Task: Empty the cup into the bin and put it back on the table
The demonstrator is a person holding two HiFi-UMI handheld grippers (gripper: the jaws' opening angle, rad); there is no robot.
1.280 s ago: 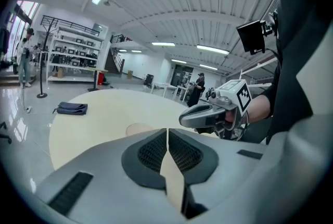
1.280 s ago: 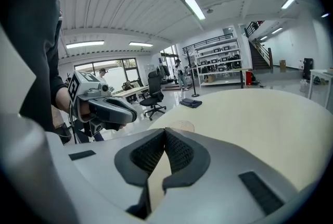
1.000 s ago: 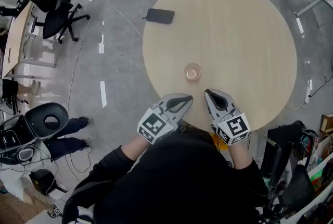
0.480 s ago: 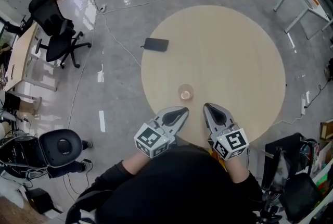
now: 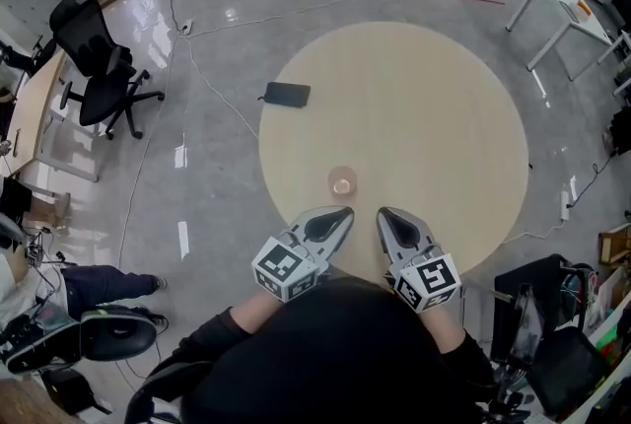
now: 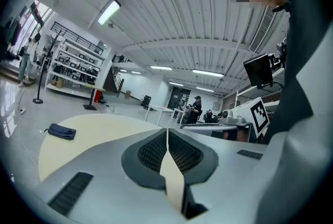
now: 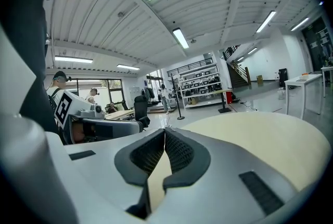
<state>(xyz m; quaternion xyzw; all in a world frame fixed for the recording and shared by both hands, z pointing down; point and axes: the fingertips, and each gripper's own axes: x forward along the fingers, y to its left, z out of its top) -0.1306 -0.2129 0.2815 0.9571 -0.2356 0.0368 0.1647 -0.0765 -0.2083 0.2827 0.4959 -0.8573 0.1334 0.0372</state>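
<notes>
**Pale wood counter (image 5: pixel 444 106), round, bearing one cup (image 5: pixel 342 181)**

Cup: small, clear, upright, near the person's edge. Left tool (image 5: pixel 345 212) and right tool (image 5: pixel 383 213): both closed, empty, side by side just short of the cup, not touching it. Dark flat case (image 5: pixel 286 95): far-left rim.

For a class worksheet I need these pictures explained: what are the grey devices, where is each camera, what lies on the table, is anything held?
A person holds a gripper in each hand: the left gripper and the right gripper. The head view looks down from the person's head. The other two cameras ride on the grippers, looking along their fingers. On the round table are a cup and a dark case. Both grippers' fingers are shut and hold nothing.
</notes>
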